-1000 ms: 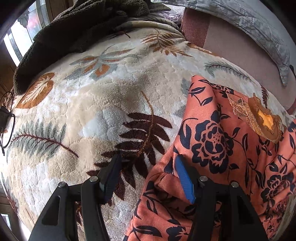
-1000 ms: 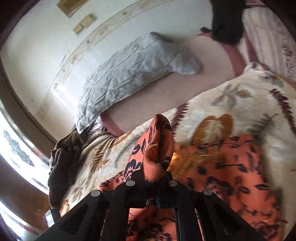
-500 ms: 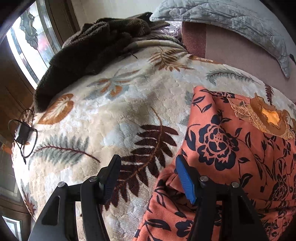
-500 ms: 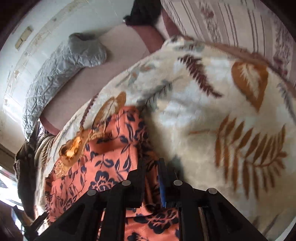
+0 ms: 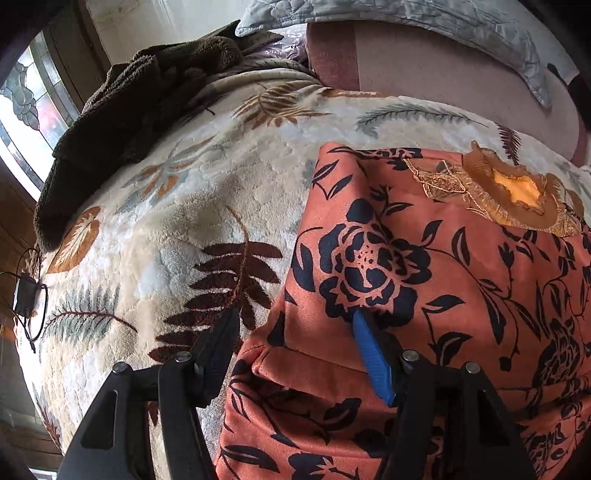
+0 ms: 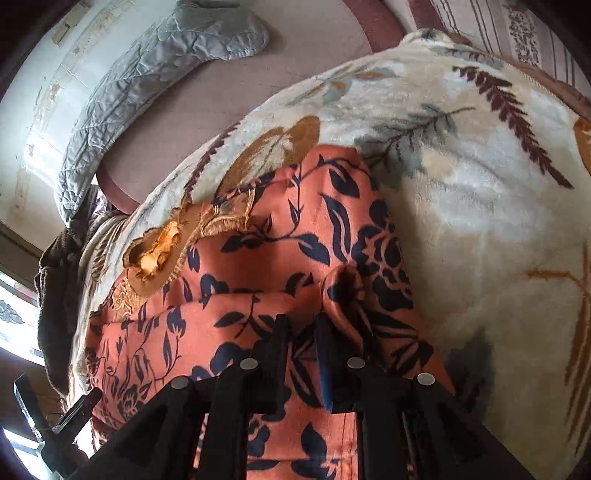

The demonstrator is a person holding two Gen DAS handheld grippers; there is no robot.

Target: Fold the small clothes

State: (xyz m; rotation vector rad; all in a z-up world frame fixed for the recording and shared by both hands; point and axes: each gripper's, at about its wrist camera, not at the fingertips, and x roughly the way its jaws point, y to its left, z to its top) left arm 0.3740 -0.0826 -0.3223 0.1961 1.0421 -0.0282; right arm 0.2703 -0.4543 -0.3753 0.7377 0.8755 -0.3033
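An orange garment with dark blue flowers and a gold embroidered neckline [image 5: 443, 266] lies spread on a cream leaf-patterned blanket [image 5: 177, 229]. My left gripper [image 5: 295, 328] is open and empty above the garment's left edge, where a fold of cloth lies between the fingers' line. In the right wrist view the same garment [image 6: 288, 236] lies under my right gripper [image 6: 301, 328]. Its jaws stand a little apart over a ridge of the cloth at the garment's right side. I cannot tell whether cloth is still between them.
A dark brown fleece [image 5: 140, 103] is heaped at the blanket's far left by a window. A grey quilted pillow [image 6: 147, 70] lies on the mauve sheet [image 5: 424, 88] behind. A charger with cable [image 5: 26, 299] sits at the left edge. A striped cushion [image 6: 491, 26] is at far right.
My right gripper carried a pinched fold of the garment across and down onto the blanket, and its jaws have since parted slightly. The left gripper stayed open and shifted slightly right over the garment.
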